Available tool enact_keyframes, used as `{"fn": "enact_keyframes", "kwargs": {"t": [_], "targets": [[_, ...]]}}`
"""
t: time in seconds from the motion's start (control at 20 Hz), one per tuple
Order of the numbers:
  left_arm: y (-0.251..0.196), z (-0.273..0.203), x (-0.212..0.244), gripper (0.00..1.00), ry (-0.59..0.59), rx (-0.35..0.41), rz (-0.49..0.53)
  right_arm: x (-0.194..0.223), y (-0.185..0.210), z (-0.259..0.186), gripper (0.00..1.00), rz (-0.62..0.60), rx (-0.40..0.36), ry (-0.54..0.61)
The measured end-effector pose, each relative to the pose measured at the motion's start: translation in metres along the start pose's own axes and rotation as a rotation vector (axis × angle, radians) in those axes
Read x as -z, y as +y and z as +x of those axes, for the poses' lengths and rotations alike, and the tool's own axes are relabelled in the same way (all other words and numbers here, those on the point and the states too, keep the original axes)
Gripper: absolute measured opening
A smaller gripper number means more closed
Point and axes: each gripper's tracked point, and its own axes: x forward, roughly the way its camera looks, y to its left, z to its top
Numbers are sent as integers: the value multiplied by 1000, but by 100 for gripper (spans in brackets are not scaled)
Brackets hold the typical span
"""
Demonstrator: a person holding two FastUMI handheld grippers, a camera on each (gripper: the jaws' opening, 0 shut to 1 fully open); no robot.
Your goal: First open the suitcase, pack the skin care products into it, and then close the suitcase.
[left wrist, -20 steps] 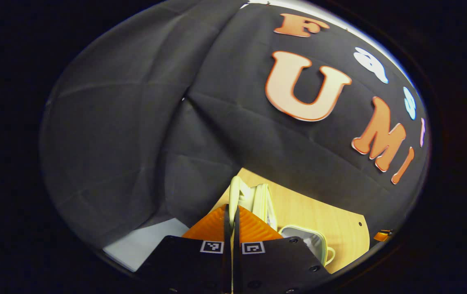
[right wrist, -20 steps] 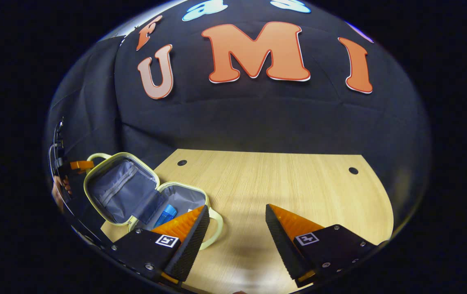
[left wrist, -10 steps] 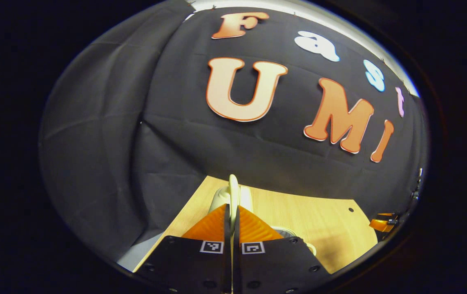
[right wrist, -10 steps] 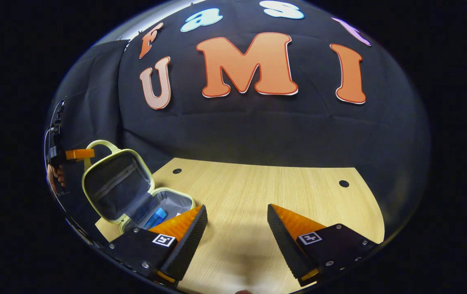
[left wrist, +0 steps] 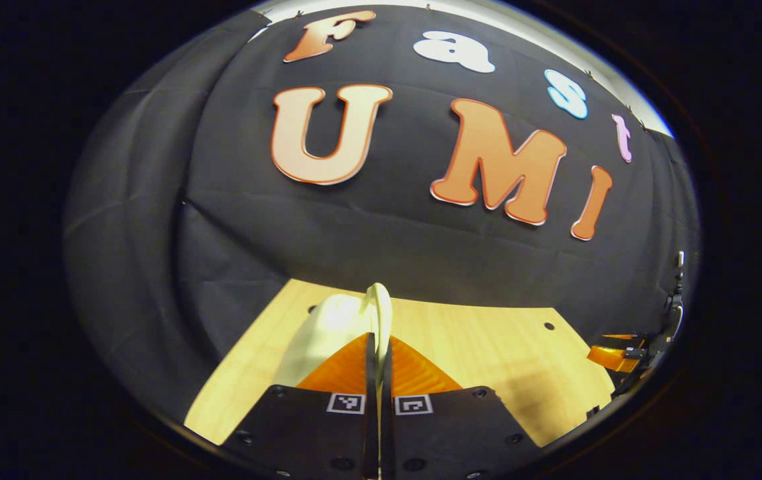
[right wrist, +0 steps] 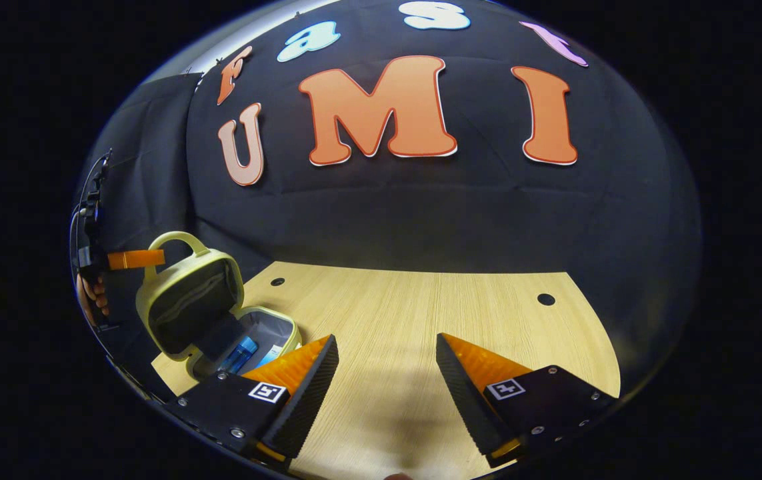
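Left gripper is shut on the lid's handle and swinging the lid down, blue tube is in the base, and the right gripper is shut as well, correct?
Not quite: the right gripper is open over the bare table, as the right gripper view shows. The rest stands: the left gripper is shut on the lid's handle, and the blue tube lies in the base.

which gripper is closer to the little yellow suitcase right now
Left. The left gripper is shut on the handle of the suitcase lid. The right gripper hovers open over the table, beside the case.
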Motion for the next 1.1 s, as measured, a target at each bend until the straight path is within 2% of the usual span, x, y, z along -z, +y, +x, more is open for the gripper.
{"fn": "enact_keyframes", "kwargs": {"t": [0.4,0.75,0.85,0.9,0.95,1.0,1.1], "targets": [[-86,37,80,2,134,84,80,9,-30,-1,94,-8,9,3],[-124,60,168,2,302,109,211,15,-40,-1,94,-10,21,10],[-129,63,191,5,349,113,270,15,-40,-3,94,-9,20,7],[-132,64,196,16,364,113,288,15,-39,-3,94,-10,19,7],[-137,63,201,17,381,132,282,16,-39,-3,94,-12,18,7],[-144,60,199,27,372,156,266,15,-38,-3,94,-13,17,6],[-151,59,191,33,339,168,272,13,-36,-5,94,-11,12,-1]]}}
